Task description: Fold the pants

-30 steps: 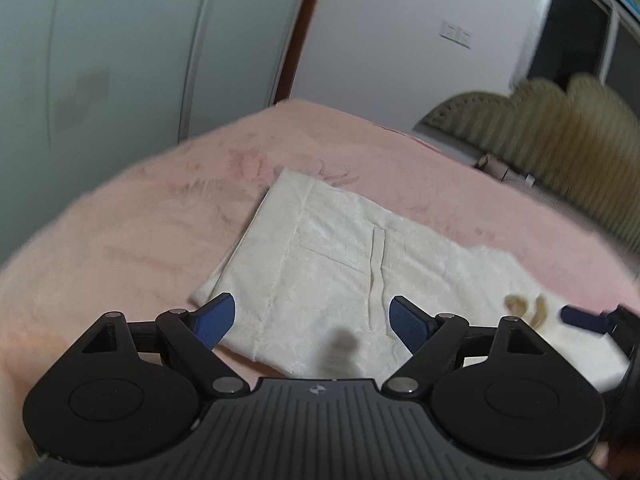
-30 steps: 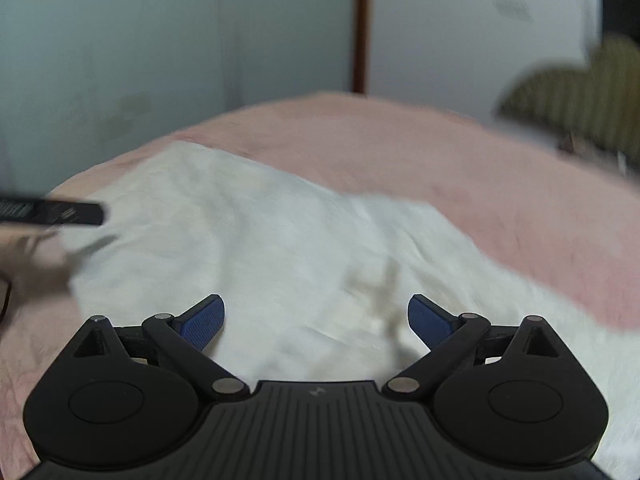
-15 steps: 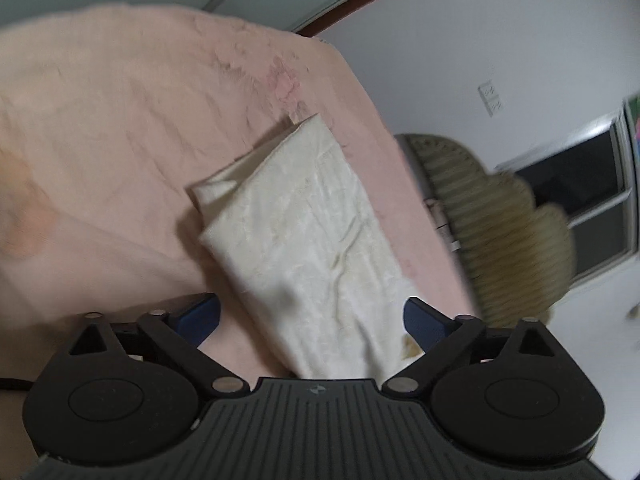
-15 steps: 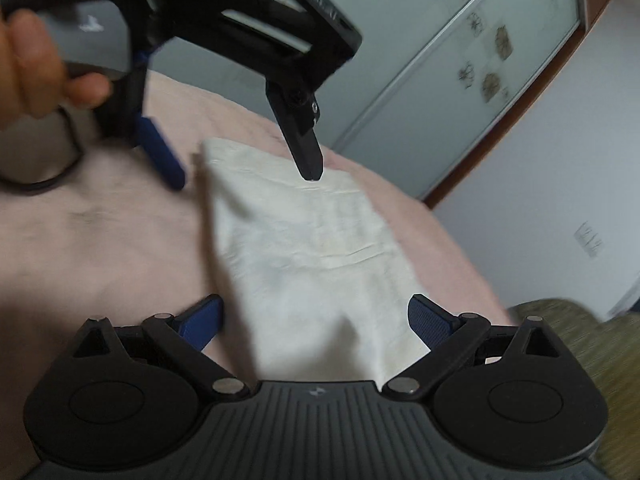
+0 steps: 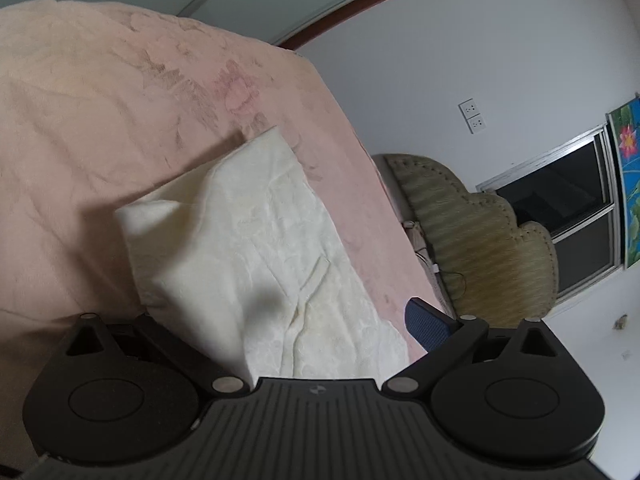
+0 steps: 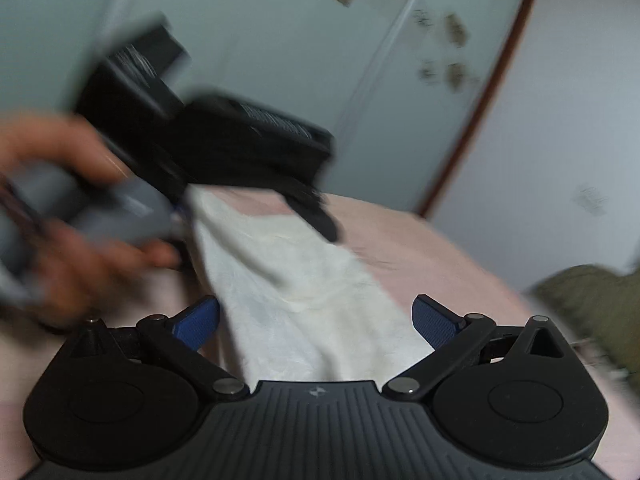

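I note a pink fleece blanket (image 5: 120,120). Beyond its far edge: an olive scalloped padded headboard (image 5: 480,240), white wall sockets (image 5: 472,116), a dark window (image 5: 560,204).

We see our right gripper (image 6: 316,322): black ribbed body, round pivot discs, silver screws, blue textured pads (image 6: 434,322).

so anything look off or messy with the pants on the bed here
Mostly tidy. The cream pants lie folded into a long strip on the pink blanket, but the far left corner is puffed up instead of flat, and creases run across the near end. Both the left gripper and the right gripper are open, gripping nothing.
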A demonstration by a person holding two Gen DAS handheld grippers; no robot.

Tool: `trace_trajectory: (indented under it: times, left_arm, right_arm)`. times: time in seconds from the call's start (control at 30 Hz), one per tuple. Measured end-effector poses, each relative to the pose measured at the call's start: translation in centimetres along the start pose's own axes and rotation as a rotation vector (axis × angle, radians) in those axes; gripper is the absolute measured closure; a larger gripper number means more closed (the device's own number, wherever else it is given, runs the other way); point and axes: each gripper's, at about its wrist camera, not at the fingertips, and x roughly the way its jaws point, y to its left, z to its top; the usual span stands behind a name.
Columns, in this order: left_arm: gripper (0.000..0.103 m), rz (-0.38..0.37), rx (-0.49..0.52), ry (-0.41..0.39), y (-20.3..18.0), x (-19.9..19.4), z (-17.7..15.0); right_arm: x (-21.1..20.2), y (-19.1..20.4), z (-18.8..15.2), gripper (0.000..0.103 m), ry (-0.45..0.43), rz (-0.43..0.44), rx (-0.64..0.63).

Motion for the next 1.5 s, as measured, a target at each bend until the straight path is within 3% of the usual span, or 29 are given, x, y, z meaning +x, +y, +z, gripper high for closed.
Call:
trace_trajectory:
  times: [0.07, 0.13, 0.23, 0.3, 0.5, 0.67, 0.77, 0.87, 0.93, 1.2, 1.37, 1.5]
  left_arm:
    - [0.023, 0.036, 0.058, -0.004, -0.3, 0.0, -0.2]
    - [0.053, 0.093, 0.088, -0.001, -0.2, 0.2, -0.4]
    - [0.08, 0.142, 0.115, -0.014, 0.3, 0.1, -0.4]
    - [0.09, 0.169, 0.164, -0.025, 0.3, 0.0, -0.6]
    - [0.092, 0.261, 0.505, -0.14, -5.1, -1.1, -3.5]
    - [0.092, 0.283, 0.646, -0.174, -8.8, -1.5, -5.6]
    - [0.092, 0.278, 0.692, -0.185, -10.5, -1.7, -6.9]
    - [0.092, 0.249, 0.723, -0.184, -12.0, -2.1, -8.1]
    - [0.092, 0.236, 0.755, -0.191, -13.1, -2.3, -9.0]
    - [0.089, 0.1, 0.846, -0.201, -18.2, -2.5, -14.0]
    - [0.087, 0.011, 0.91, -0.152, -21.7, -0.4, -18.1]
    - [0.087, -0.05, 0.954, -0.065, -23.7, 2.0, -21.6]
  right_arm:
    - [-0.5, -2.0, 0.6, 0.001, -0.005, 0.058, 0.121]
    - [0.7, -3.4, 0.7, 0.002, 0.037, 0.023, 0.179]
    - [4.7, -4.3, -0.5, 0.02, 0.187, -0.046, 0.176]
    - [7.1, -4.2, -1.8, 0.021, 0.288, -0.02, 0.151]
    - [5.3, -6.9, -1.1, 0.021, 0.21, 0.062, 0.289]
    - [5.6, -9.4, -0.4, 0.02, 0.172, 0.007, 0.327]
    - [7.6, -10.0, 0.2, 0.02, 0.199, 0.031, 0.363]
    - [7.9, -10.3, 0.2, 0.02, 0.196, 0.064, 0.378]
    - [7.0, -10.4, 0.3, 0.02, 0.149, 0.087, 0.39]
    - [-0.9, -13.6, -1.3, 0.02, -0.032, 0.055, 0.446]
    - [-5.5, -16.2, -3.5, 0.02, -0.054, -0.009, 0.454]
    - [-7.8, -17.8, -6.0, 0.02, -0.025, -0.072, 0.436]
